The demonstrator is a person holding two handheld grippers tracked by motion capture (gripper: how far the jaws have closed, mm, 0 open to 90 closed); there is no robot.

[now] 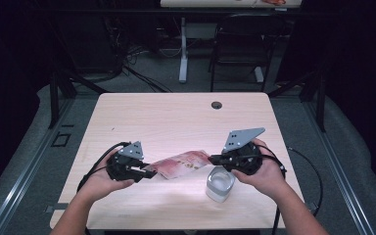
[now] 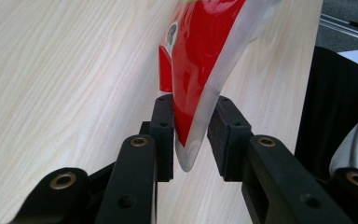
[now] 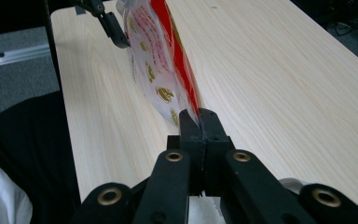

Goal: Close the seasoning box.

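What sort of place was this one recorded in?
Most likely a lab or recording workspace rather than a home: a bare light-wood table with a cable hole, dark drapes around it, tangled cables on the grey floor behind, plus a black chair at another desk. A person works with handheld grippers.

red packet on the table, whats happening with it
A person at a table holds a gripper in each hand, with a red packet stretched between them. The right gripper is clamped shut on one edge of the packet. The left gripper has the other end between its jaws, but the pads stand apart from it, so it looks loose there. A clear cup stands on the table just below the right gripper.
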